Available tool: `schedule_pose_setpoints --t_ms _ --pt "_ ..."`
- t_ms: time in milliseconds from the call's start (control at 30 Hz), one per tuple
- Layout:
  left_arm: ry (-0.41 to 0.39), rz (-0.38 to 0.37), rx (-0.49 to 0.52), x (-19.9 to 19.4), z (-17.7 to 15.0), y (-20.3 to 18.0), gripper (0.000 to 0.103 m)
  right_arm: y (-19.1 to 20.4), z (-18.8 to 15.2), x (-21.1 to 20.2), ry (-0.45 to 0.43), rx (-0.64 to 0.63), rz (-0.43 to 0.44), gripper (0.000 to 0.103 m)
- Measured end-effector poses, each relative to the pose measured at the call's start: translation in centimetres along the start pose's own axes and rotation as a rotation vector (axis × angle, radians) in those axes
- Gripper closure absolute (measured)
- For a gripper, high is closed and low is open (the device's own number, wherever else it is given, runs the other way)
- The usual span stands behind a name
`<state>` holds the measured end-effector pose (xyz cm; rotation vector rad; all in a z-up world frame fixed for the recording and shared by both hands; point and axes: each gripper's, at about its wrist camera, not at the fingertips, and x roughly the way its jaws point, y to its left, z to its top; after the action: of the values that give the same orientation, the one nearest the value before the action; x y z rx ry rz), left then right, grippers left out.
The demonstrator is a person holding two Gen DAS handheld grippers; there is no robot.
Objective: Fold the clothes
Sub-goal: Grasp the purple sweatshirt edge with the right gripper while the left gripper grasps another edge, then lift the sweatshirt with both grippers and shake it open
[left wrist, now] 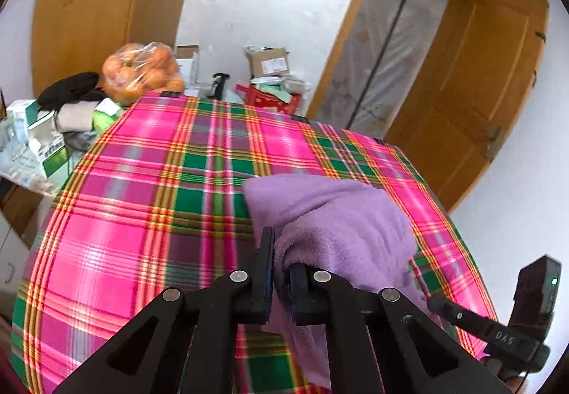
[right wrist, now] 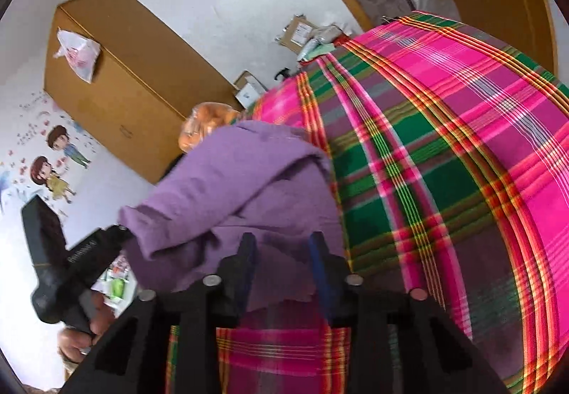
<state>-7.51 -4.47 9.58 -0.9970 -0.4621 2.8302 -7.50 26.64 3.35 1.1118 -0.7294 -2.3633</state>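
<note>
In the left wrist view, boxes of household goods (left wrist: 42, 145) and a heap of dark and pale clothing (left wrist: 71, 98) lay beyond the far left edge of the table (left wrist: 117, 201), which was covered by a pink, green and orange plaid cloth. Just right of that heap, at the table's far edge, sat a clear plastic bag of oranges (left wrist: 142, 72), and further right along the same edge stood a red box (left wrist: 270, 98) with a cardboard carton (left wrist: 268, 61) above it. The purple towel (left wrist: 334, 216) lay bunched on the table's right half, near its right edge, with one fold running down between the left gripper (left wrist: 282, 287); its jaws were pressed close together, pinching that fold of towel. At the right of this view the right gripper's black body (left wrist: 498, 333) showed over the table's near right corner. In the right wrist view, a wooden cabinet (right wrist: 135, 80) with a white plastic bag (right wrist: 76, 54) on its face stood well left of the table (right wrist: 462, 180), and the left gripper's body (right wrist: 67, 266) with a hand (right wrist: 80, 333) under it appeared at the lower left. The towel (right wrist: 245, 187) was heaped at the table's left side, and the right gripper (right wrist: 284, 273) hung over its near edge with jaws spread apart, one on each side of the cloth without closing on it.
</note>
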Motion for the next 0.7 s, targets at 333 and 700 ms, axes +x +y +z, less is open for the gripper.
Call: schedule_pose_setpoints --t_ms 333,700 --pt "-0.014 0.055 -0.082 -0.9 -0.4 4.5 0.096 0.2 -0.6 2.1 0.042 0.038 -0.005 0.060" --pt "-0.008 0.111 -0.169 -1.9 -1.6 9.0 0.096 4.2 -1.0 3.1 0.049 -0.046 0.080 0.097"
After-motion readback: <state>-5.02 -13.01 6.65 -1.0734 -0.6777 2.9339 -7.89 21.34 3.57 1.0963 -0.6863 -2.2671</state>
